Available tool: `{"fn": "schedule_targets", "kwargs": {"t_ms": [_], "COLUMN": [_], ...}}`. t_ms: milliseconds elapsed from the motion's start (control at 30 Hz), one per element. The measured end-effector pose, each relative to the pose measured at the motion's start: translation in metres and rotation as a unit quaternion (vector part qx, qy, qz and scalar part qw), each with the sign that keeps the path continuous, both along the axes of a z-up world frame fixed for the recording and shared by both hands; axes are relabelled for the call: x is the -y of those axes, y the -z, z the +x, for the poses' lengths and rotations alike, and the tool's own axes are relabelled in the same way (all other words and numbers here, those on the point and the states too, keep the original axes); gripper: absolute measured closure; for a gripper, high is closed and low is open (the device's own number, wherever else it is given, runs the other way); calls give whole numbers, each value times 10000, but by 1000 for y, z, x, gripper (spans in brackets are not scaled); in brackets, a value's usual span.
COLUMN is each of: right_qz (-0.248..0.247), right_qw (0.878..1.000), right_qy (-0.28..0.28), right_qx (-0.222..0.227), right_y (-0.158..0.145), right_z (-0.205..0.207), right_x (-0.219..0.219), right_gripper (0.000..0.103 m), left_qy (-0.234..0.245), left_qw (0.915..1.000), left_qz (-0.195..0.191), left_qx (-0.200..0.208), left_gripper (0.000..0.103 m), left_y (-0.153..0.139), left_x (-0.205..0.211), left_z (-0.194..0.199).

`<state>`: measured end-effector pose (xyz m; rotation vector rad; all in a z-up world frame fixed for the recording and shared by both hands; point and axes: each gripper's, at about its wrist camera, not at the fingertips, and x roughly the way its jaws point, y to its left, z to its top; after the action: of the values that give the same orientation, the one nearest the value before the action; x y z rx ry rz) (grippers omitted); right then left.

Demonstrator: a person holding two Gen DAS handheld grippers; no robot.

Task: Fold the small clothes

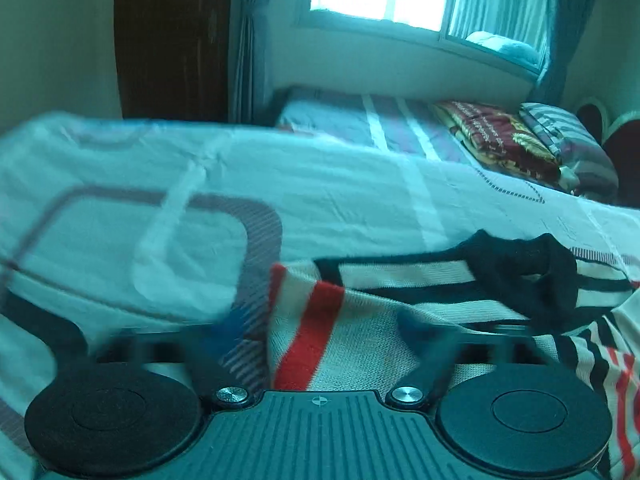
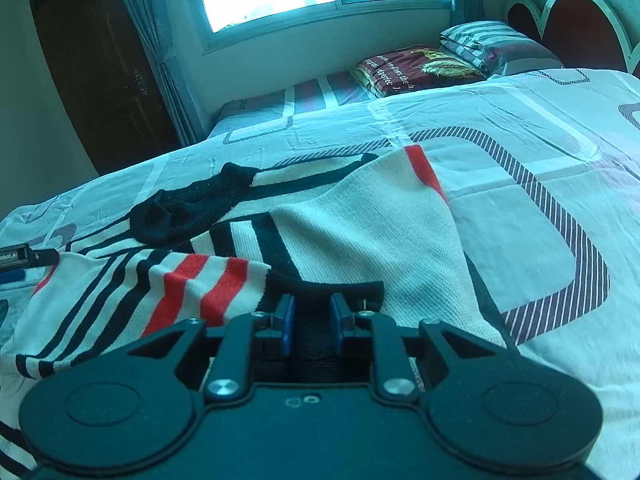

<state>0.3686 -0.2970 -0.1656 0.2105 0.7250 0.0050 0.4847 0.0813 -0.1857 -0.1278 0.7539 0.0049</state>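
Observation:
A small knit sweater [image 2: 360, 224], cream with black and red stripes and a black collar [image 2: 188, 208], lies partly folded on the bed. It also shows in the left wrist view [image 1: 360, 320]. My right gripper [image 2: 312, 320] hovers low at the sweater's near black hem, its blue pads [image 2: 286, 322] a small gap apart with dark fabric between them. My left gripper [image 1: 320, 332] is blurred by motion, its fingers spread wide over the sweater's red-striped edge. The left gripper's tip [image 2: 24, 258] pokes in at the left of the right wrist view.
The bed [image 2: 520, 220] carries a light sheet with striped rounded squares. A folded red blanket [image 2: 416, 68] and a striped pillow [image 2: 492, 44] lie at its far end by the headboard [image 2: 576, 20]. A window, curtains and a dark wardrobe [image 2: 96, 72] stand behind.

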Motion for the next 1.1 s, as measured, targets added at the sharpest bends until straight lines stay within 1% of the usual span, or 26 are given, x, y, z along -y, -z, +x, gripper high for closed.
{"fn": "schedule_targets", "kwargs": {"t_ms": [33, 100, 133, 167, 200, 233, 267, 300, 367, 400, 433, 500, 567, 600, 633, 667, 700, 733, 800, 867, 900, 933, 967, 1000, 1067, 1100], "right_qz": [-46, -44, 11, 42, -11, -104, -150, -149, -323, -398, -374, -586, -640, -564, -505, -436, -300, -142, -136, -194, -208, -327, -475, -547, -384, -312], "right_qw": [10000, 10000, 10000, 9999, 10000, 9999, 9998, 9998, 9993, 9989, 9990, 9981, 9975, 9979, 9983, 9988, 9994, 9998, 9997, 9996, 9995, 9990, 9984, 9980, 9988, 9991], "right_qy": [1, 30, 11, -29, -58, -101, -104, -60, 155, 251, 238, 196, 286, 293, 208, 113, -6, -134, -221, -174, -177, -222, -275, -295, -216, -179], "right_qx": [14, 15, -49, -96, -68, -73, -68, -76, -63, -25, 35, -28, -21, 109, 204, 207, 163, 108, 30, -99, -181, -207, -168, -142, -209, -217], "right_y": [-1, -2, 0, 2, 2, 1, 0, 0, 3, 7, 9, 6, -4, -10, -16, -18, -19, -19, -16, -10, -6, -3, 0, 1, -3, -7], "right_z": [3, 7, 9, 9, 8, 8, 7, 7, 5, 3, 1, 2, -1, -6, -11, -14, -16, -17, -19, -20, -19, -19, -18, -19, -19, -21], "right_x": [-1, 2, 4, 4, 3, 0, -1, -1, 2, 4, 6, 1, 0, 1, 0, -2, -5, -7, -12, -13, -13, -13, -13, -12, -8, -6], "right_gripper": [83, 83, 80, 80, 80, 83, 90, 101, 102, 103, 103, 103, 101, 90, 87, 85, 81, 81, 82, 81, 83, 84, 86, 86, 86, 86], "left_qy": [-35, -53, -70, -143, -185, -222, -234, -219, -242, -328, -350, -333, -436, -457, -385, -297, -179, -41, 162, 267, 288, 308, 314, 268, -23, -120], "left_qw": [10000, 9999, 9998, 9997, 9994, 9991, 9992, 9994, 9996, 9994, 9993, 9990, 9986, 9983, 9980, 9976, 9975, 9976, 9978, 9972, 9965, 9957, 9953, 9959, 9990, 9991], "left_qz": [-82, -124, -151, -162, -261, -329, -276, -179, 49, 72, 80, 248, 235, 221, 281, 401, 502, 535, 512, 603, 682, 780, 887, 863, 452, 397], "left_qx": [-42, 21, 60, 100, 115, 139, 174, 199, 138, 94, 109, 137, 197, 293, 408, 476, 474, 435, 392, 356, 379, 385, 206, -44, -53, -108], "left_gripper": [54, 65, 80, 91, 91, 91, 92, 92, 92, 92, 92, 92, 92, 92, 92, 92, 91, 91, 76, 31, 27, 26, 26, 26, 26, 26], "left_y": [4, 6, 6, 7, 6, 6, 5, 4, 10, 15, 17, 13, 1, -8, -16, -22, -26, -28, -28, -21, -16, -11, -2, 8, 10, 5], "left_x": [-2, -3, -4, -5, -8, -9, -8, -6, -4, -7, -8, -5, -4, -4, -1, 4, 9, 15, 24, 35, 39, 43, 45, 43, 28, 26], "left_z": [3, 2, 2, 2, 2, 2, 1, 2, 8, 11, 12, 9, 1, -7, -16, -25, -34, -43, -63, -82, -91, -99, -100, -98, -104, -107]}}
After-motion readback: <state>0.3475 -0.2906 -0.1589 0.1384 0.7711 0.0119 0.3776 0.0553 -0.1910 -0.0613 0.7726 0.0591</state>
